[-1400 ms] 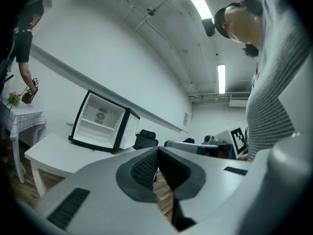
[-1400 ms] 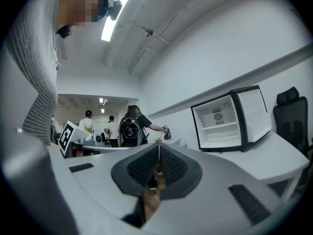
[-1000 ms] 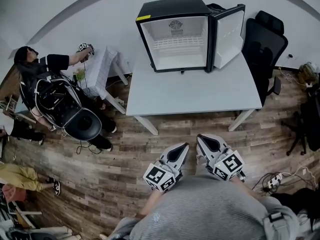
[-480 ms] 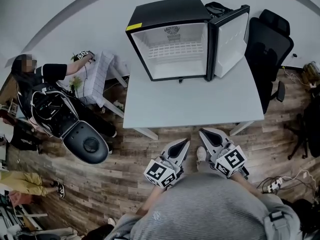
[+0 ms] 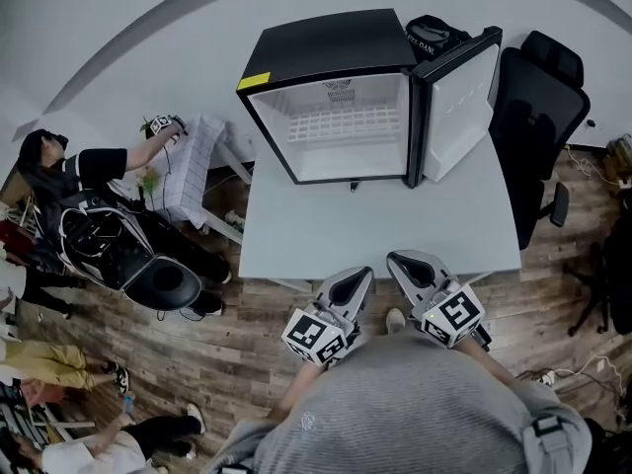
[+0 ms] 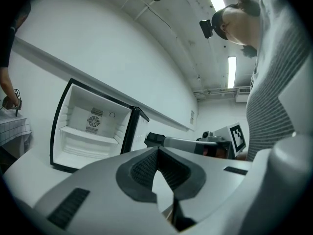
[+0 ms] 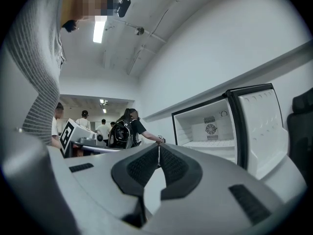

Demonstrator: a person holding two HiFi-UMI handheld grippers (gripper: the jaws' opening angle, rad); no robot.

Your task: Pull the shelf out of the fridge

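The fridge stands at the table's far edge, its door open toward the right edge and the shelf inside. A chair stands beyond the right edge. The left gripper and right gripper sit side by side at the near edge.

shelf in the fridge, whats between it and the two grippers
Only bare table, shown in the head view, separates the left gripper and right gripper from the shelf.

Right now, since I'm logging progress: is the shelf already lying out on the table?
No, in the head view the wire shelf sits across the inside of the open fridge, not on the table.
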